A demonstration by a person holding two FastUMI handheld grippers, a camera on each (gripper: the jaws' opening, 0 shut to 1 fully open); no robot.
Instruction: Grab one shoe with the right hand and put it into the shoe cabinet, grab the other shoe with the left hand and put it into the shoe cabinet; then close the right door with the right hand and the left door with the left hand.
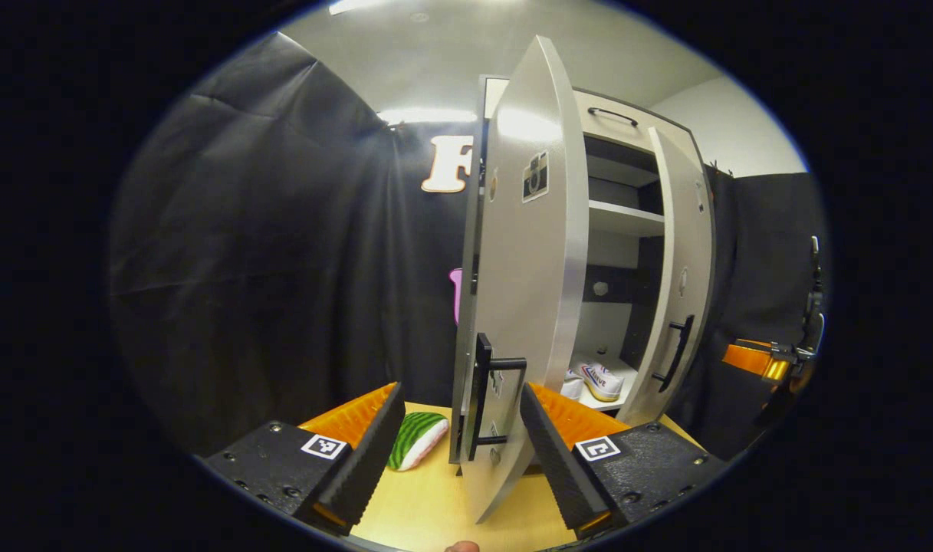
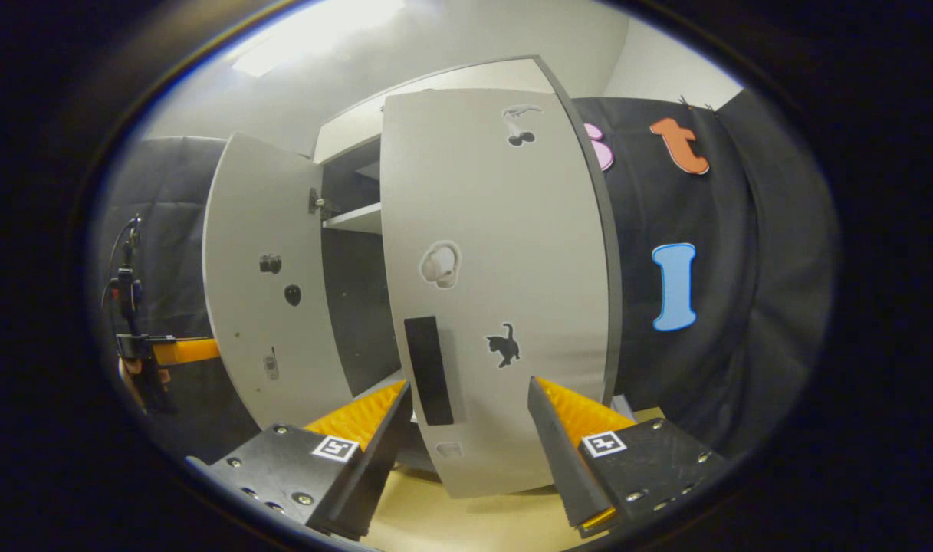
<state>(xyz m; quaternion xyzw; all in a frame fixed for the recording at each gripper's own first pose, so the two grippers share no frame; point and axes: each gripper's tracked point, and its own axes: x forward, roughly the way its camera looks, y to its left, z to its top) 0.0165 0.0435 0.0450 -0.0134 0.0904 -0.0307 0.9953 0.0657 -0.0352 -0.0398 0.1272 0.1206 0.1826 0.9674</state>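
Inside, a shoe [image 1: 600, 381] sits half-hidden behind the left door [image 1: 527, 291].

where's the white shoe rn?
In the left gripper view, the white shoe sits on the bottom shelf inside the shoe cabinet, seen through the gap between the open left door and right door.

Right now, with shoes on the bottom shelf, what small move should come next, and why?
Probably push the right door shut with the right gripper: the shoes sit inside the cabinet, both doors stand ajar, and the open fingers already face that door's front.
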